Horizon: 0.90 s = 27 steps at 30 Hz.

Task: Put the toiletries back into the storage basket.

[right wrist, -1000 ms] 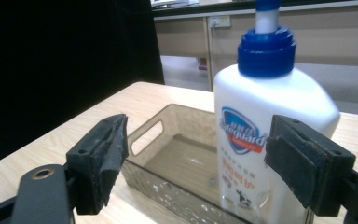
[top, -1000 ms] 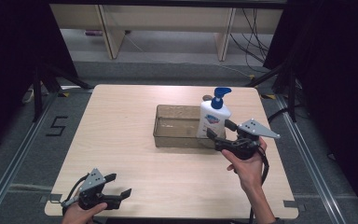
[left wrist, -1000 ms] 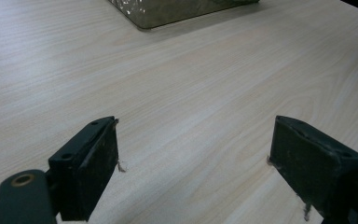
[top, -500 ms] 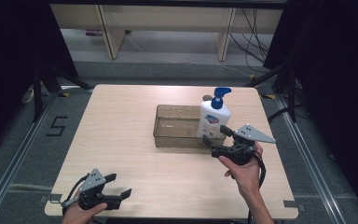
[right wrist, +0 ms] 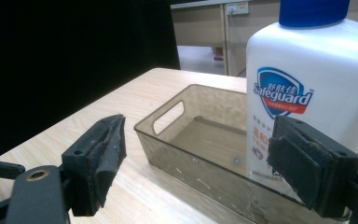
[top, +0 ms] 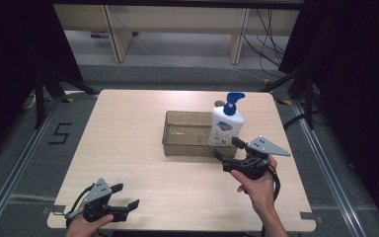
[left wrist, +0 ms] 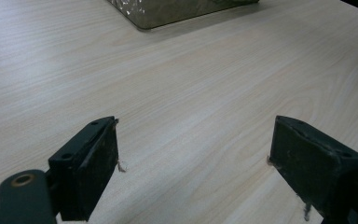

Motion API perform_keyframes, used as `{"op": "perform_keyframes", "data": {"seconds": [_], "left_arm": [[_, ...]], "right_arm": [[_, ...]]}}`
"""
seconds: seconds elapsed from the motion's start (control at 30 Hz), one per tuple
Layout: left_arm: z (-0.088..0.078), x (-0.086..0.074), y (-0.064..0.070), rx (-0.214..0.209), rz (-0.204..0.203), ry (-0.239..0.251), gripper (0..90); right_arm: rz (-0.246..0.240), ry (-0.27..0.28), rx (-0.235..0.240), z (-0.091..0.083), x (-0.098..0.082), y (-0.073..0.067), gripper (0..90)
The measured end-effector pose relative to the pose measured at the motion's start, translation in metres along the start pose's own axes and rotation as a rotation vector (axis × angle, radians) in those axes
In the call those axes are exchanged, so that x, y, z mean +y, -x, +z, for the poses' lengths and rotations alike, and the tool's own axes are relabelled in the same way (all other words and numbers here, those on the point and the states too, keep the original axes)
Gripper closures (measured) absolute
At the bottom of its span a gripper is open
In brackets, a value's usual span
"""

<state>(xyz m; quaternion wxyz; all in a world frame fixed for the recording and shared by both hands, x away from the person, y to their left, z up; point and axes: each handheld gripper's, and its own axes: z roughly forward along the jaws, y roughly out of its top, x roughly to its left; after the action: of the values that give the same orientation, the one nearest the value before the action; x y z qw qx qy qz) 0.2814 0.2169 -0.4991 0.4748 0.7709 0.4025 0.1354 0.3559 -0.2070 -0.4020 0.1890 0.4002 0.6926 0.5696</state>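
Right gripper wide apart, empty, just before soap bottle standing in bin at its right end (toward bench's right edge). Centre jaws on bottle body, close squarely. Left gripper wide, idle near front-left corner.

Glossy white plastic bottle, translucent smoky plastic bin, matt wood-grain table.

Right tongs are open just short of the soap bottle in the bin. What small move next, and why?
Probably ease the right tongs forward and slightly right until the soap bottle sits between them. They stand open, short of the bin, and the bottle lies behind the right-hand jaw rather than centred in the gap.
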Motion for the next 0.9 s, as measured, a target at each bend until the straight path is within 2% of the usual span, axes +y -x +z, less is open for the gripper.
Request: {"op": "perform_keyframes", "data": {"seconds": [0.03, 0.1, 0.13, 0.2, 0.27, 0.3, 0.33, 0.37, 0.43, 0.57, 0.6, 0.63, 0.67, 0.7, 0.8, 0.83, 0.87, 0.9], "left_arm": [[0.000, 0.000, -0.002, -0.010, 0.013, -0.002, 14.7], [0.001, 0.000, -0.001, -0.007, 0.002, 0.005, 14.7], [0.000, 0.000, -0.001, -0.008, 0.005, 0.003, 14.8], [0.000, 0.000, -0.002, -0.010, 0.009, 0.000, 14.8], [0.000, 0.000, -0.001, 0.002, 0.002, -0.002, 14.7], [0.000, 0.000, -0.001, 0.002, 0.002, -0.003, 14.7], [0.000, 0.000, -0.001, -0.004, 0.003, 0.001, 14.7], [0.000, 0.000, -0.001, -0.002, 0.004, 0.000, 14.7], [0.000, 0.000, -0.002, -0.001, -0.002, 0.004, 14.7], [0.000, 0.000, -0.002, -0.003, 0.000, 0.000, 14.7], [0.001, 0.000, -0.002, -0.003, 0.000, 0.001, 14.7], [0.001, 0.000, -0.002, -0.003, -0.002, 0.003, 14.7], [0.001, 0.000, -0.002, -0.002, 0.000, 0.002, 14.7], [0.001, 0.000, -0.002, -0.002, -0.001, 0.001, 14.7], [0.001, 0.000, -0.002, -0.001, -0.002, 0.003, 14.7], [0.000, 0.000, -0.002, -0.001, 0.000, 0.002, 14.7], [0.000, 0.000, -0.002, -0.002, 0.002, 0.001, 14.7], [0.000, 0.000, -0.002, -0.002, 0.004, 0.000, 14.7]], "right_arm": [[0.011, 0.002, 0.009, 0.000, 0.000, -0.001, 19.1], [-0.001, 0.002, 0.008, 0.001, -0.001, -0.001, 19.1], [0.013, -0.010, 0.002, 0.000, -0.001, -0.002, 18.9], [0.000, 0.004, 0.004, 0.000, -0.003, -0.002, 18.9], [0.012, -0.002, 0.011, 0.000, -0.003, -0.003, 18.8], [-0.006, -0.010, 0.003, -0.001, -0.003, -0.002, 18.7], [0.031, -0.014, 0.005, -0.001, -0.004, -0.005, 18.5], [0.000, -0.013, 0.008, -0.001, -0.004, -0.003, 18.4], [0.016, -0.013, 0.016, -0.001, -0.005, -0.004, 17.4], [0.017, -0.009, 0.016, -0.001, -0.009, -0.006, 15.4], [0.033, -0.014, 0.015, -0.001, -0.009, -0.008, 15.4], [0.019, -0.015, 0.021, -0.001, -0.010, -0.007, 15.4], [-0.011, -0.012, 0.008, -0.001, -0.011, -0.006, 15.4], [0.018, -0.005, 0.028, 0.001, -0.013, -0.008, 15.3], [0.002, -0.022, 0.018, 0.000, -0.015, -0.009, 15.3], [0.016, -0.024, 0.025, 0.000, -0.016, -0.010, 15.3], [-0.010, -0.023, 0.019, 0.000, -0.017, -0.010, 15.3], [-0.002, -0.022, 0.028, 0.000, -0.018, -0.011, 15.3]]}}
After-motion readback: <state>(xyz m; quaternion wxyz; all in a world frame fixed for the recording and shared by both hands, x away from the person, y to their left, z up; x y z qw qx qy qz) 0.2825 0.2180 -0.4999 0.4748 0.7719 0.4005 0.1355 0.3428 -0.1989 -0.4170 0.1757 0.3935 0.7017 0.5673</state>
